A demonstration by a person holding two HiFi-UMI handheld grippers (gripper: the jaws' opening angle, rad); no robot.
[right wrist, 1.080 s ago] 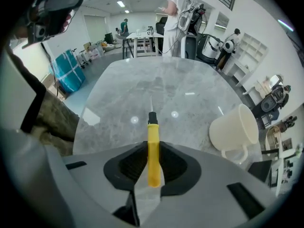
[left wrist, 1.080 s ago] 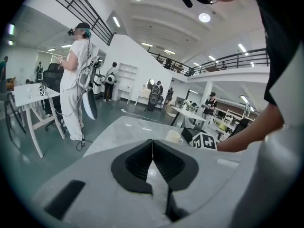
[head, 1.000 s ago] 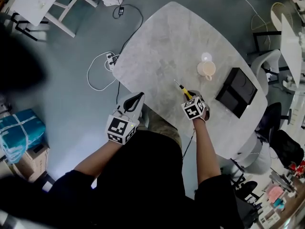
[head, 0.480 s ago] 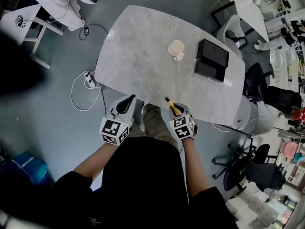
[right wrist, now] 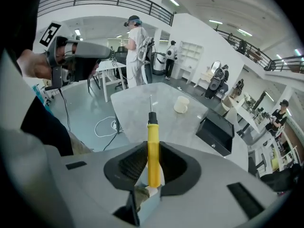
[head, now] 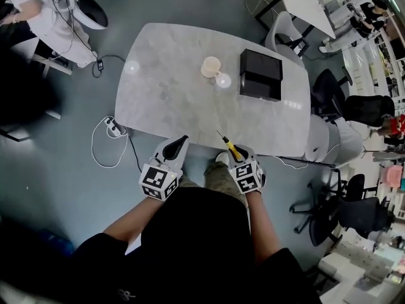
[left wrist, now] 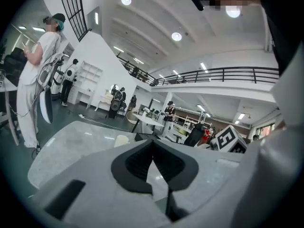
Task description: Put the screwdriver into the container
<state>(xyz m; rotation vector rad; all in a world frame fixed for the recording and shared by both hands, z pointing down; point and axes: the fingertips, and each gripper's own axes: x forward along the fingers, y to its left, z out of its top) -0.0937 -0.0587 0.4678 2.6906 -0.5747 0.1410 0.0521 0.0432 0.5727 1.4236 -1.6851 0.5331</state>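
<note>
Right hand-held gripper (head: 234, 155): jaws clamped on yellow screwdriver (right wrist: 153, 148). Black container (head: 260, 75) ahead, well apart, on desk (head: 164, 81). Left hand-held gripper (head: 178, 144): jaws together, empty.

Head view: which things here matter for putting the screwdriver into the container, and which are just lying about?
For the job:
- screwdriver, clamped in the right gripper
- black box on the table, probably the container

Lying about:
- cream cup
- power strip with its cable, on the floor
- left gripper, empty
</note>
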